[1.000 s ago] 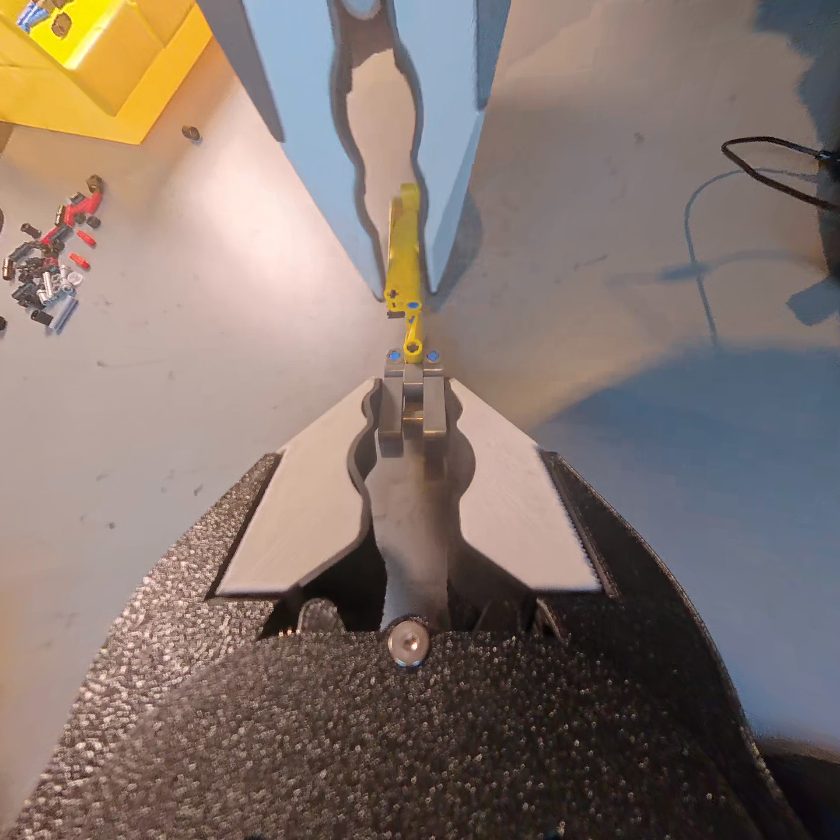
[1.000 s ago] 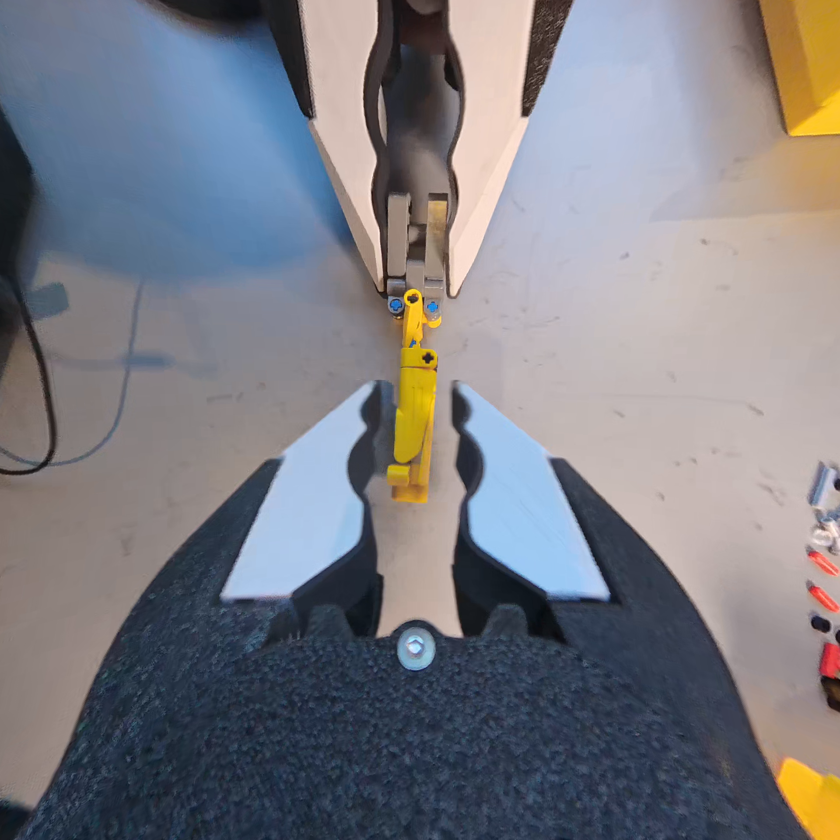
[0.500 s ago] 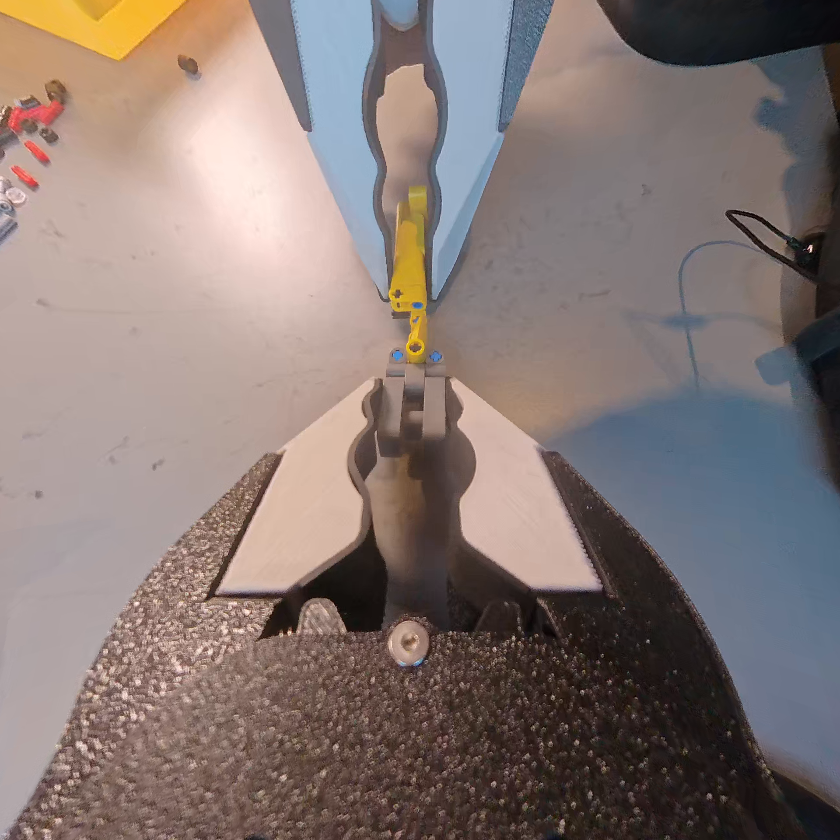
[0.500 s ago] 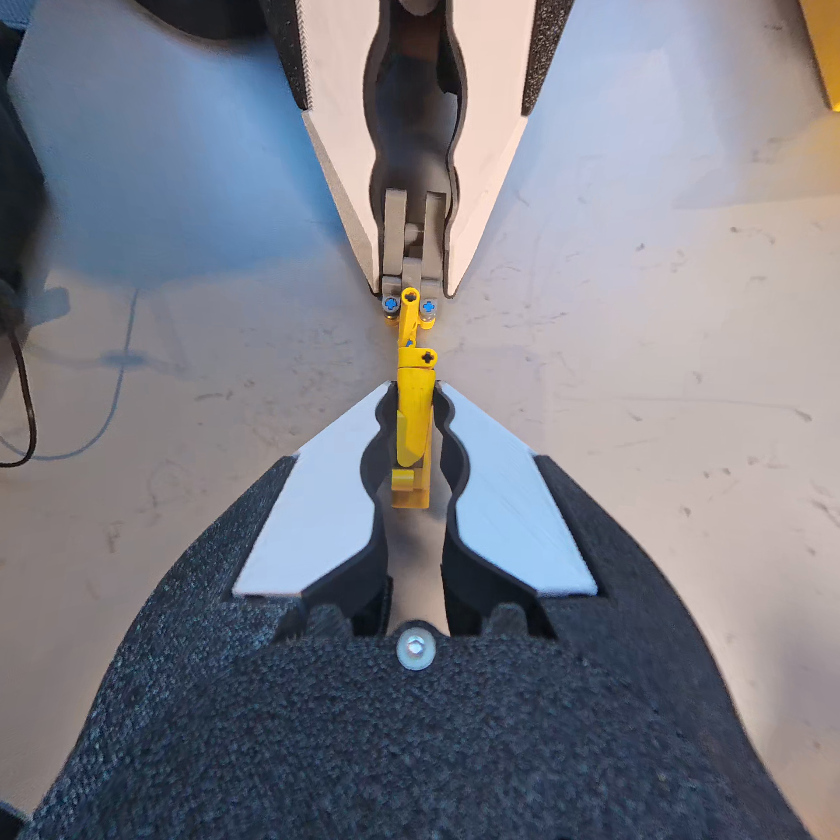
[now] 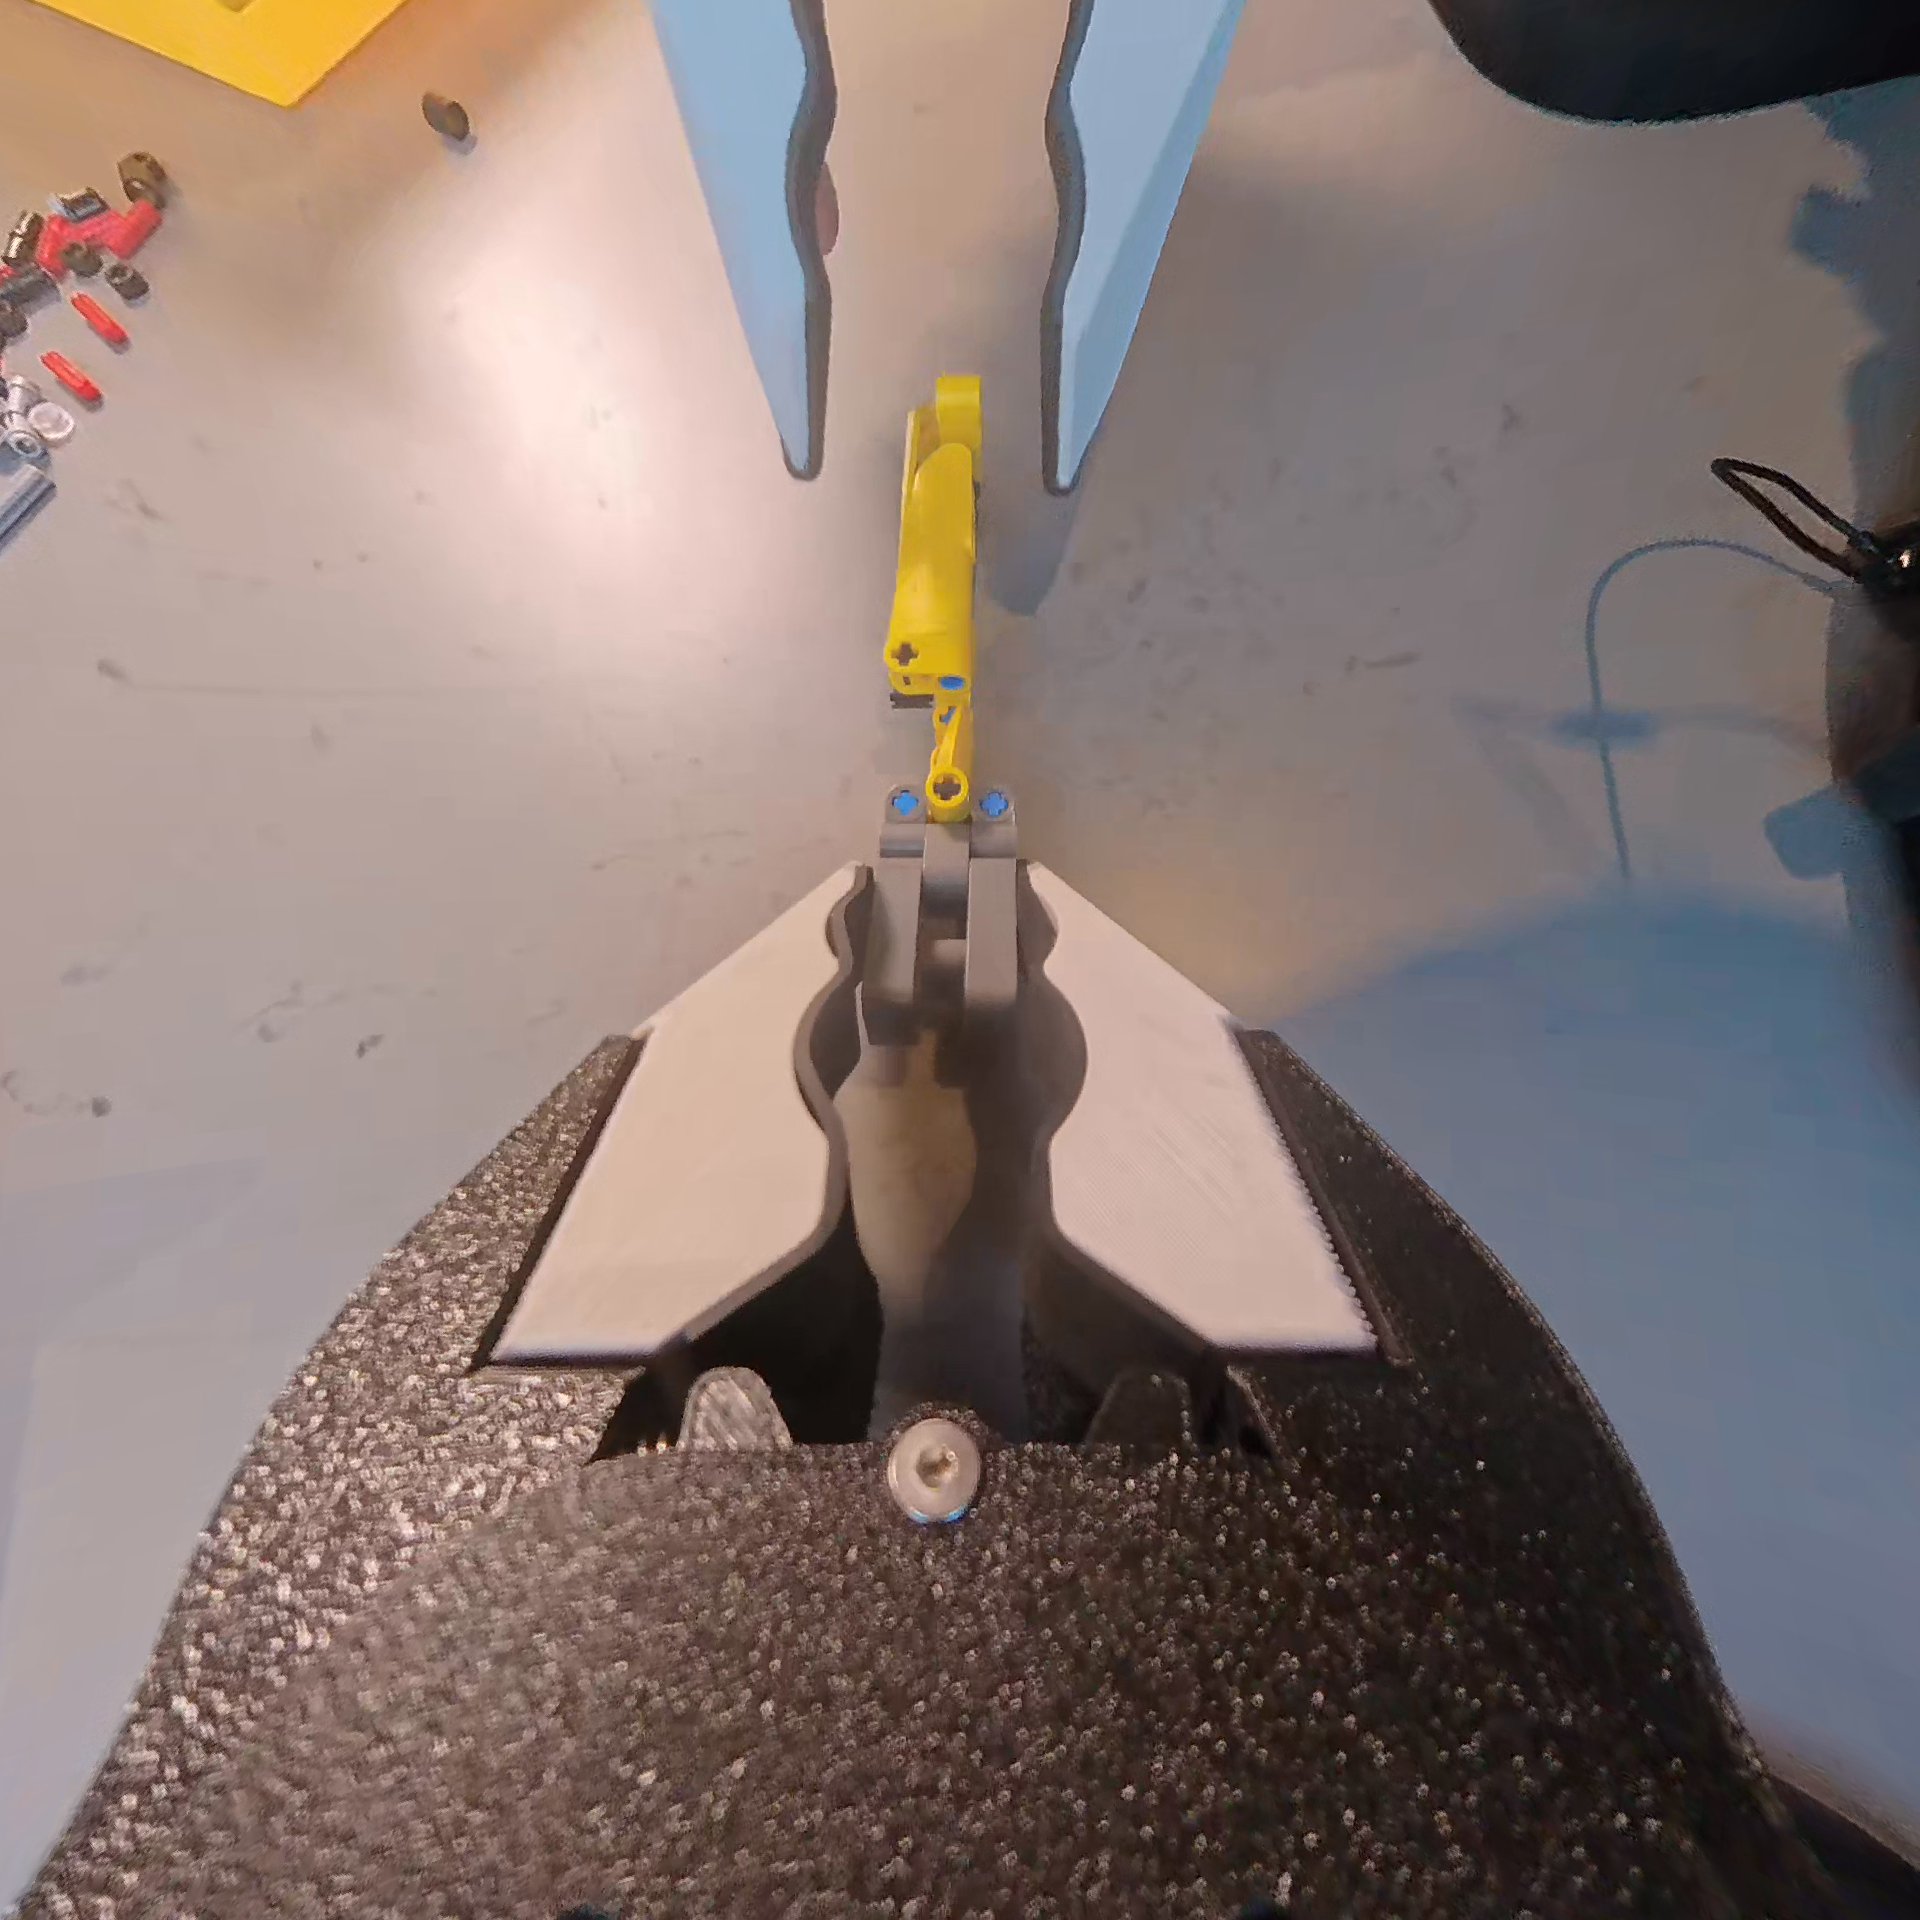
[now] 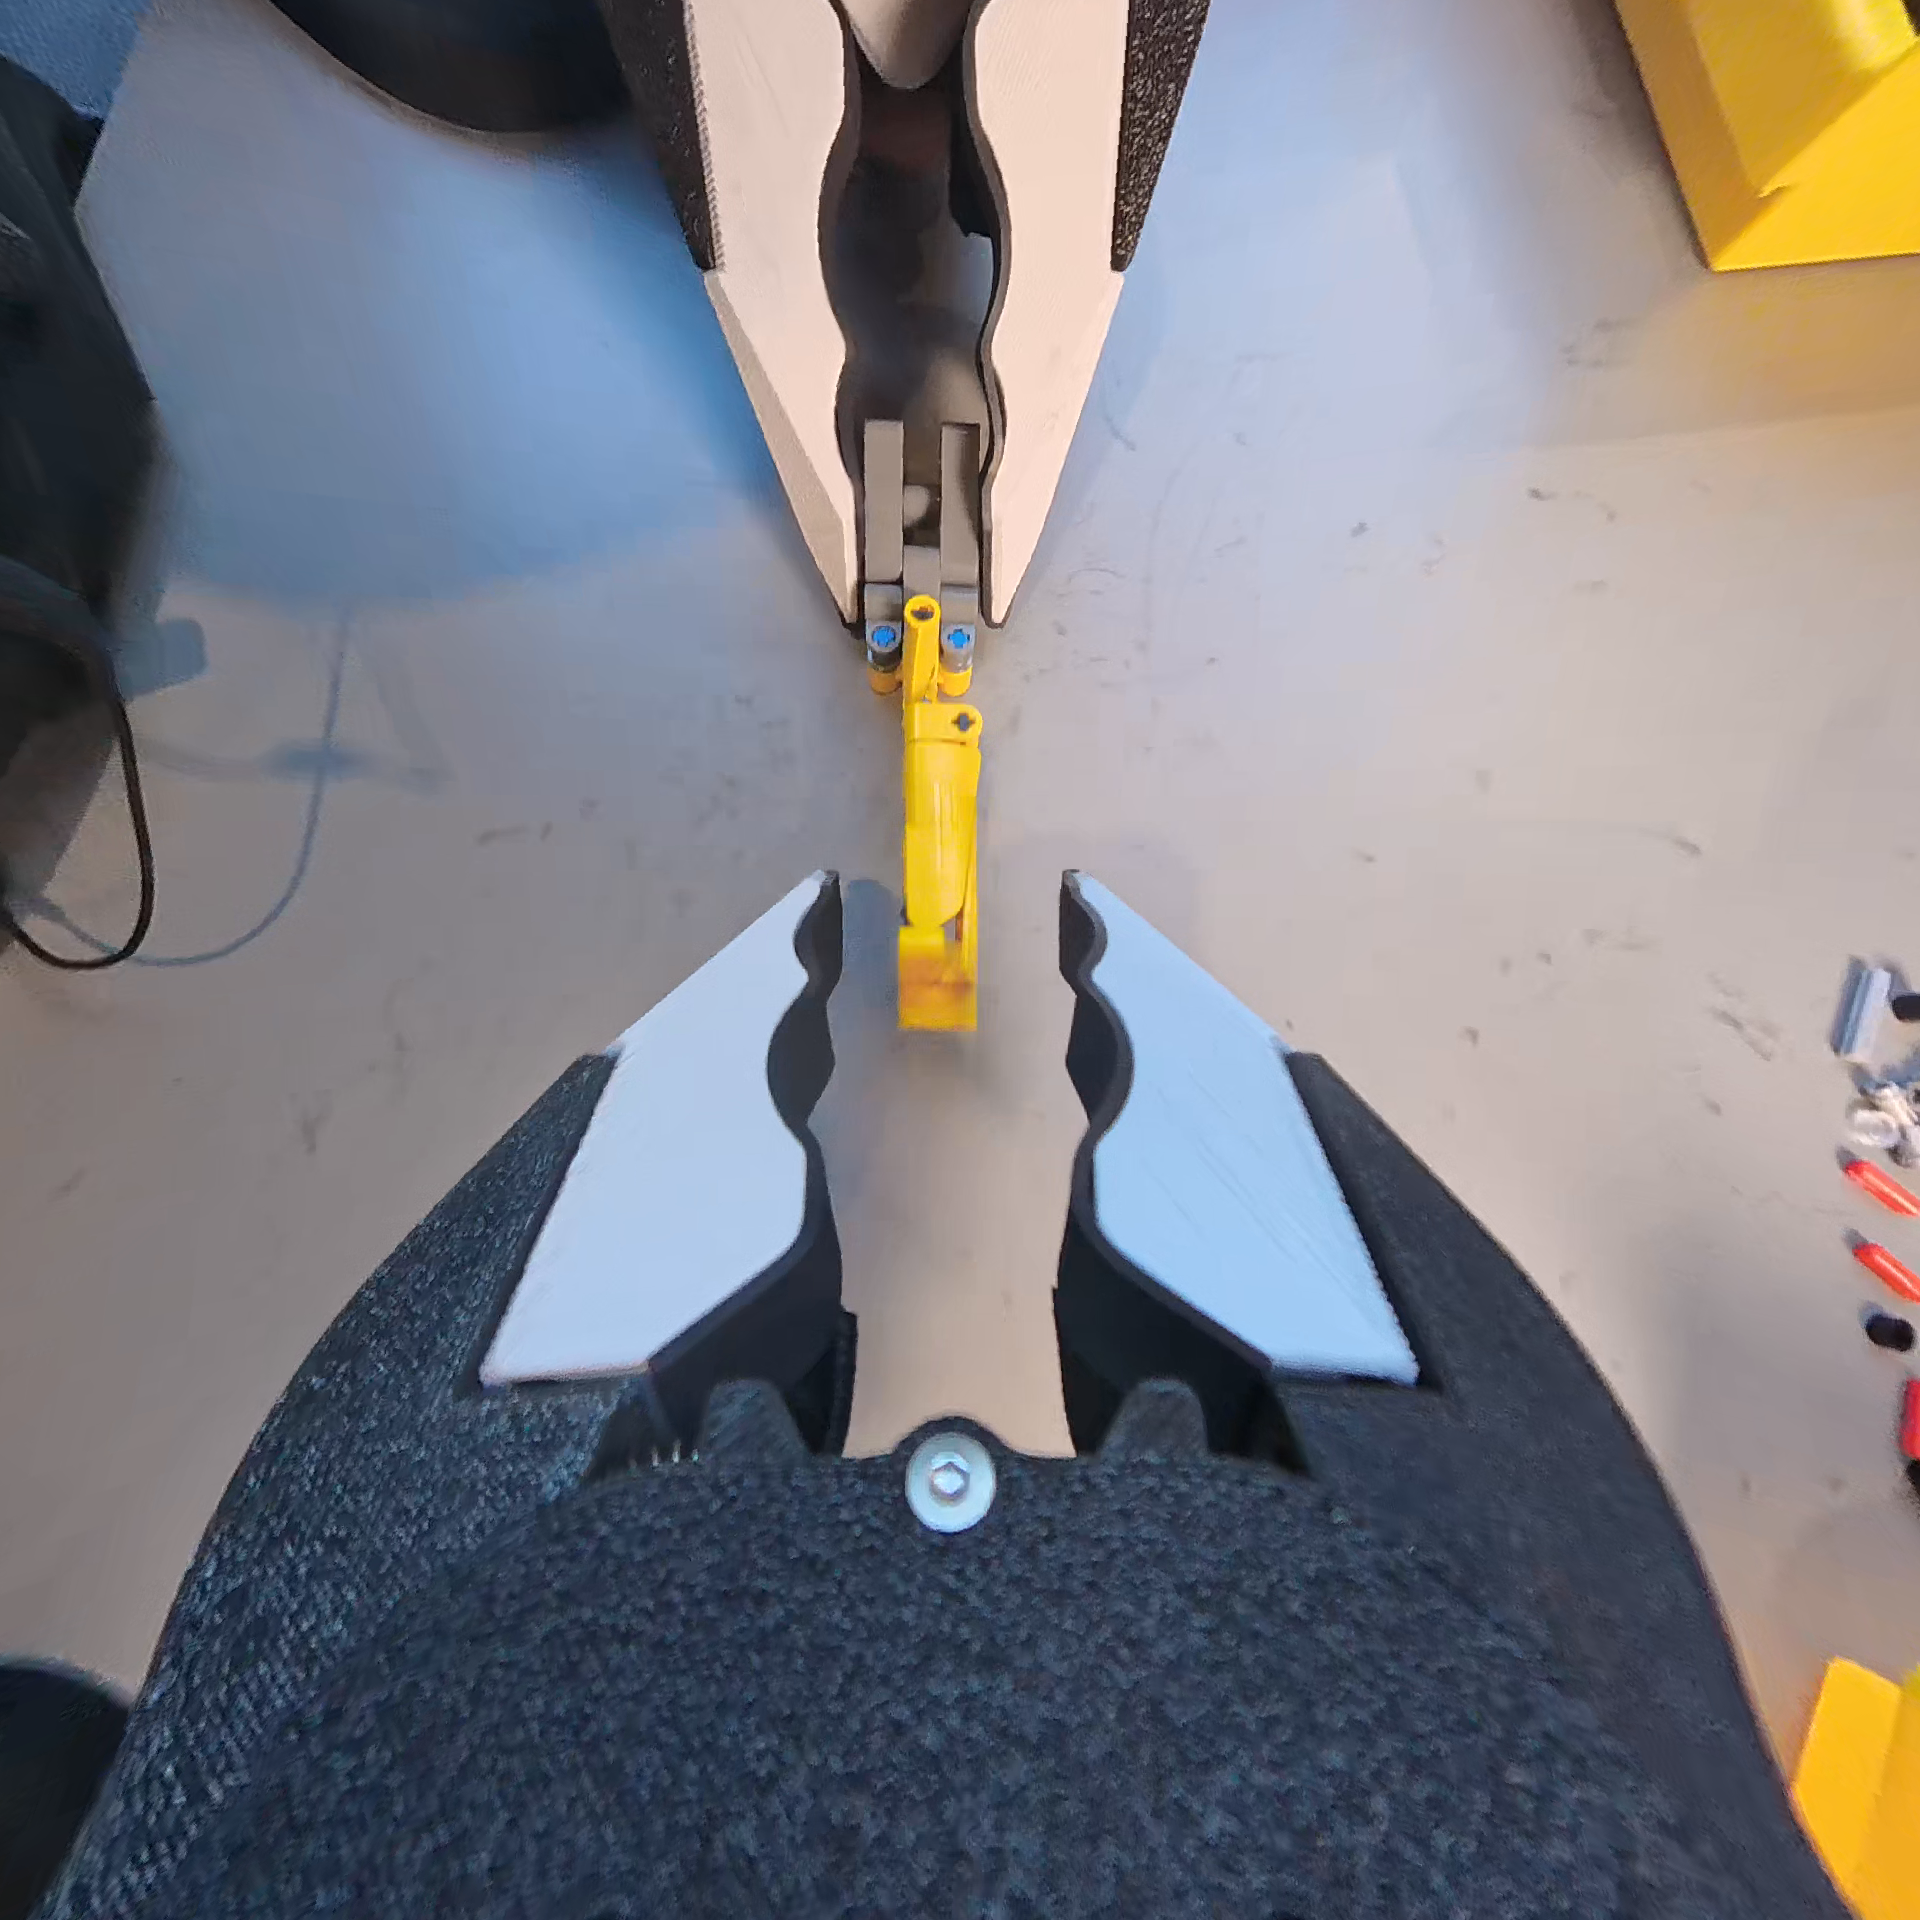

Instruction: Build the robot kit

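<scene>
My left gripper (image 5: 943,868) is shut on the grey beams (image 5: 943,914) of a small toy-brick assembly with blue pins. A yellow part (image 5: 933,561) is joined to them by a thin yellow link (image 5: 951,743) and sticks out forward. My right gripper (image 6: 948,883) faces the left one and is open. Its fingers stand on either side of the yellow part's end (image 6: 938,883) without touching it. In the left wrist view the right gripper (image 5: 930,478) shows at the top. In the right wrist view the left gripper (image 6: 920,613) shows at the top, holding the grey beams (image 6: 920,520).
The grey table (image 5: 416,675) lies below. Loose small red, black and clear parts lie at the left (image 5: 62,291) in the left wrist view and at the right (image 6: 1886,1174) in the right wrist view. Yellow bins (image 6: 1787,125) stand at the edges. A black cable (image 5: 1808,520) lies at the right. About 7 cm separates my left fingertips from my right.
My right gripper closed around the yellow part half a second ago and has now opened wide and drawn back a little. The left gripper keeps its hold on the grey beams.
</scene>
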{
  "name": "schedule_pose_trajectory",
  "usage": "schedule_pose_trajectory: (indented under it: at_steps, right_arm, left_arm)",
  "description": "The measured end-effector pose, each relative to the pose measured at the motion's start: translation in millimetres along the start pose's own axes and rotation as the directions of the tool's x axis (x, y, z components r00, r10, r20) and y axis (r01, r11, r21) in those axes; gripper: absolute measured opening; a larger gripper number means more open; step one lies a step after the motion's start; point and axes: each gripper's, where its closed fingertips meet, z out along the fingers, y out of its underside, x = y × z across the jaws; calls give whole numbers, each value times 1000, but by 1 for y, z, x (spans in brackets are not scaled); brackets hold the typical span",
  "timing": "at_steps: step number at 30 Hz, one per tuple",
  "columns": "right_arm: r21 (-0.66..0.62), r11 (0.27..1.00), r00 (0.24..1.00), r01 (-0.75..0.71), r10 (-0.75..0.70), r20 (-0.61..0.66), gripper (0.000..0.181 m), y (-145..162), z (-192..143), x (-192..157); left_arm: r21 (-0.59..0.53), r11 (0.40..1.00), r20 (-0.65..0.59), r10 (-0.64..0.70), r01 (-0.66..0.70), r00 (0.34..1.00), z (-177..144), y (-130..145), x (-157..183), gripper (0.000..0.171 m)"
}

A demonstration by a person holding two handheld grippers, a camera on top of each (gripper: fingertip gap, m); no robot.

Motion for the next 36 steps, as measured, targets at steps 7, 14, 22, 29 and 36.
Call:
schedule_pose_trajectory:
  at_steps: [7, 14, 22, 29, 36]
  right_arm:
    - [11, 1000, 1000, -20, 20, -14, 40, 10, 1, -3]
    - [22, 1000, 999, -17, 18, -50, 35, 12, 5, -2]
    - [52, 998, 996, -35, 40, -84, 28, 11, 5, 7]
    - [47, 997, 995, -59, 62, -73, 14, 22, 0, 12]
    - [9, 997, 989, -77, 78, -129, 16, 48, -29, 11]
  left_arm:
    - [2, 1000, 35, 16, -16, 999, -3, 2, -7, 29]
    - [3, 1000, 55, 21, -21, 998, -3, 2, -11, 27]
    - [13, 998, 121, 52, -54, 991, 1, -5, -17, 28]
    - [261, 965, 199, -25, -28, 980, -41, -39, -40, 44]
    - [362, 928, 672, -321, 82, 667, -230, -39, -178, 58]
